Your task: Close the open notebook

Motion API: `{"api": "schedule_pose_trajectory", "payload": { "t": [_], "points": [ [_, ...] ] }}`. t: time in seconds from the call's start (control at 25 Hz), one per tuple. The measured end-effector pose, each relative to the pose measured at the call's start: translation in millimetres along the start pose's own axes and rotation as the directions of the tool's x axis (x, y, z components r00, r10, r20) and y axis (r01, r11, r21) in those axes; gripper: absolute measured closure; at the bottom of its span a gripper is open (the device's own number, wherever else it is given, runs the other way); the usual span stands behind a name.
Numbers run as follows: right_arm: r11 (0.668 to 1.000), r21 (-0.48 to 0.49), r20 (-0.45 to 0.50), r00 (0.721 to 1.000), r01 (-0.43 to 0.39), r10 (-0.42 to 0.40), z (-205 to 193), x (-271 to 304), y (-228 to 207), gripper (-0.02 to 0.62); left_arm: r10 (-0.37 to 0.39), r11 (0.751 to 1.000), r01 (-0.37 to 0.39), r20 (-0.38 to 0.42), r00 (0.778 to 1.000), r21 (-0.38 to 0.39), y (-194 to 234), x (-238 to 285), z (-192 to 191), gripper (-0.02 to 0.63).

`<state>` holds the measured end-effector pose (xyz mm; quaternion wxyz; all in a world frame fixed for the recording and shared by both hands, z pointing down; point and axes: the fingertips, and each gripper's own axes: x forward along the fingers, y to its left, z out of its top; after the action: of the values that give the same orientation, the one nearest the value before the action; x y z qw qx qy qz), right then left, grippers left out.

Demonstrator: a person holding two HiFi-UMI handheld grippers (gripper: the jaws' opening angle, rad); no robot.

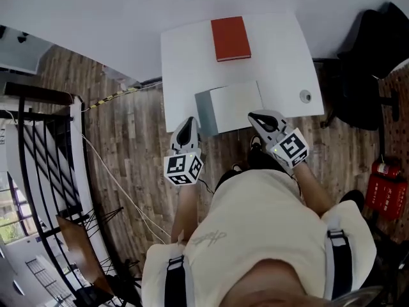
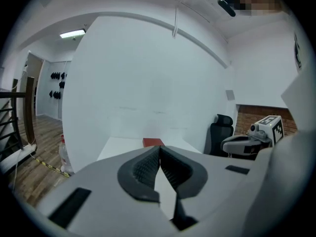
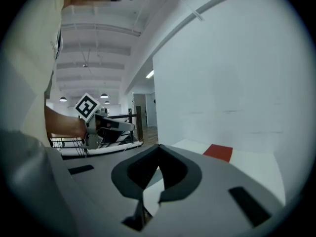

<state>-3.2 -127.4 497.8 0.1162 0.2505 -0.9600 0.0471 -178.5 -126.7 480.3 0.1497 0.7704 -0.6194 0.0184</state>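
Reach straight ahead to notebook (image 1: 233, 106) lying crosswise between left hand-held gripper (image 1: 189, 123) and right hand-held gripper (image 1: 257, 116), both closed on nothing, about equally near.

Table (image 1: 182, 56) plain white. Far end of it: red book (image 1: 231, 38). Near edge: notebook (image 1: 230, 107), pale grey-white w/ darker grey strip down its left. Left gripper (image 1: 190, 121) & right gripper (image 1: 255, 116) light grey, pads (image 2: 140, 172) black, cubes (image 1: 184, 169) blk-&-wht squares. Floor (image 1: 128, 152) round table: brown wood planks. Chair (image 1: 367, 62) right of table: black.
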Motion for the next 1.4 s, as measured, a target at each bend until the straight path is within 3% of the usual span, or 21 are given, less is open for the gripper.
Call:
{"api": "schedule_pose_trajectory", "payload": {
  "t": [0.08,0.28,0.48,0.8,1.04,1.24,1.4],
  "points": [
    [1.000,-0.011,0.009,1.000,-0.008,0.008,1.7,0.4,-10.2,0.588,0.001,1.000,-0.001,-0.005,1.000,-0.002,-4.9,12.8,3.9,0.588],
    [0.991,0.109,0.055,0.996,-0.080,0.074,-10.0,2.2,-34.3,0.588,0.029,0.999,-0.028,-0.035,0.999,0.026,-10.5,40.3,9.4,0.588],
    [0.990,0.090,0.029,0.994,-0.111,0.109,-17.0,15.4,-59.5,0.588,0.077,0.997,-0.076,-0.056,0.995,0.030,-4.4,55.3,6.5,0.588],
    [0.988,0.053,0.013,0.990,-0.144,0.144,-6.4,27.9,-56.4,0.588,0.148,0.989,-0.150,-0.100,0.984,-0.006,26.8,39.7,-8.9,0.588],
    [0.991,0.054,-0.005,0.993,-0.121,0.121,-3.9,39.1,-52.0,0.588,0.117,0.992,-0.120,-0.094,0.989,-0.030,37.5,42.7,-10.2,0.588],
    [0.992,0.016,-0.016,0.992,-0.125,0.125,2.9,45.7,-44.2,0.588,0.117,0.993,-0.115,-0.146,0.982,0.024,52.5,41.4,-25.3,0.588],
    [0.994,0.039,-0.028,0.994,-0.100,0.101,-0.8,51.8,-43.5,0.588,0.096,0.995,-0.095,-0.184,0.978,0.011,59.3,41.2,-44.6,0.588]
  ]
}}
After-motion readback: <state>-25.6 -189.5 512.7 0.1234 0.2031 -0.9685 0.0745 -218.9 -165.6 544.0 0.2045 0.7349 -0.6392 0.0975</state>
